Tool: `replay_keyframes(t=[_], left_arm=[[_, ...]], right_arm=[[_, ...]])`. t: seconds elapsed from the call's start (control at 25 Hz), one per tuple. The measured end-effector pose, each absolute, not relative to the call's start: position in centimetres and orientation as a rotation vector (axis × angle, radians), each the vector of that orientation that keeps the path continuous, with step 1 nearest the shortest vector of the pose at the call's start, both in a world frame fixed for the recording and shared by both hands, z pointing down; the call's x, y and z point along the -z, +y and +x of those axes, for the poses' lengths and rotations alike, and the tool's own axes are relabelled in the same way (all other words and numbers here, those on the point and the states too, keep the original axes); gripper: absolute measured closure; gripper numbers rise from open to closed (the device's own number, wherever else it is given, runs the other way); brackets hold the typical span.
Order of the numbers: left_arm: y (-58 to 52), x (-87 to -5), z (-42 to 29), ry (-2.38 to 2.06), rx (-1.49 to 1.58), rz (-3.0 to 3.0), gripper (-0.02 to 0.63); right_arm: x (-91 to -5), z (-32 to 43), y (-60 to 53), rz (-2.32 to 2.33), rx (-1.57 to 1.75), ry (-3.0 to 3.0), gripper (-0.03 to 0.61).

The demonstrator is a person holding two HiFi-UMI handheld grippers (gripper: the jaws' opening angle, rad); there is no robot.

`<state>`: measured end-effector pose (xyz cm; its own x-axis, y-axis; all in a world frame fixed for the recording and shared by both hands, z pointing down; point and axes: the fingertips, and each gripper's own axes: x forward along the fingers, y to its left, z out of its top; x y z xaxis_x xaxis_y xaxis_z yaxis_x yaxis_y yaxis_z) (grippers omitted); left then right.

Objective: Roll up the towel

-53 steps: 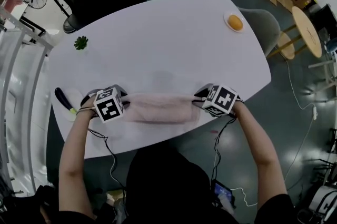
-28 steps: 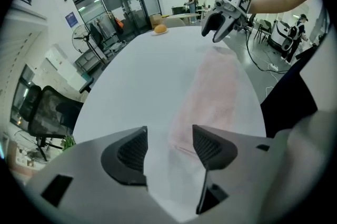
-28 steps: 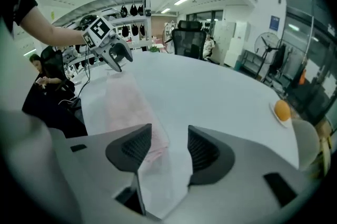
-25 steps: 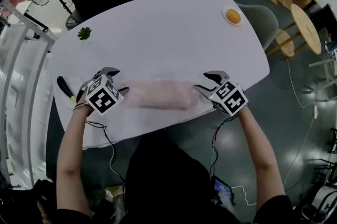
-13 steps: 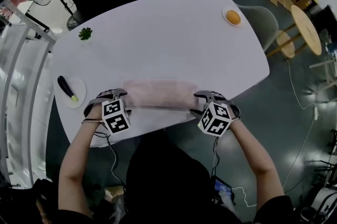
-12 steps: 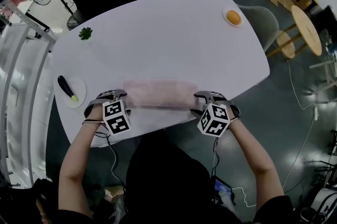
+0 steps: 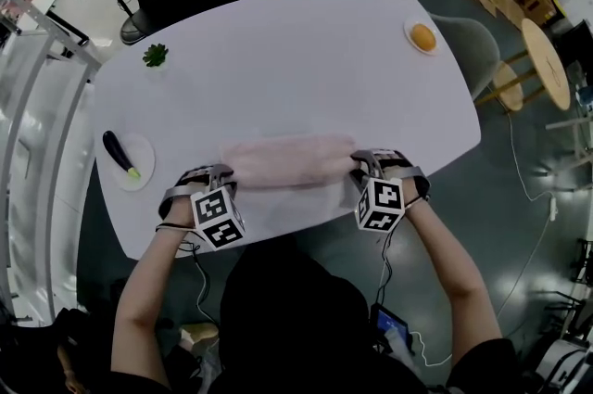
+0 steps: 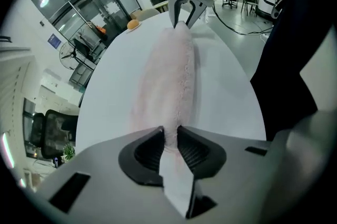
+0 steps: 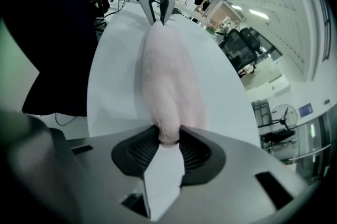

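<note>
Head view: the towel (image 7: pixel 289 162) lies crosswise on the tabletop (image 7: pixel 278 49); left tool (image 7: pixel 222 177) and right tool (image 7: pixel 361 168) have just closed, each clamping one end.

My head cam looks steeply down on the whole table (image 7: pixel 278 49) from well above. The left gripper (image 7: pixel 220 174) cam and right gripper (image 7: pixel 364 165) cam sit low, right behind their jaws, facing each other along the towel (image 7: pixel 287 162), which all three share.

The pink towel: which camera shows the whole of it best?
The head view: the towel lies full length across the white table. Each gripper view looks along it from one end, so it appears foreshortened, its far end small.
</note>
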<state>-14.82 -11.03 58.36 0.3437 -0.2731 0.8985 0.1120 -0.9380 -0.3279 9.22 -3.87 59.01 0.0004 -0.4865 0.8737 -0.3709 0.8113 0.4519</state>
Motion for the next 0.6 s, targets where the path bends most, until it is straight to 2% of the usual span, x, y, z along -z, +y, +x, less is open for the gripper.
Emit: replay_keyframes(t=[0.6], left_arm=[[-15.2, -56.3, -8.3, 0.346, 1.428, -2.419, 0.529]], right_arm=[[-58.2, 16.7, -11.1, 0.709, 0.170, -1.466, 0.462]])
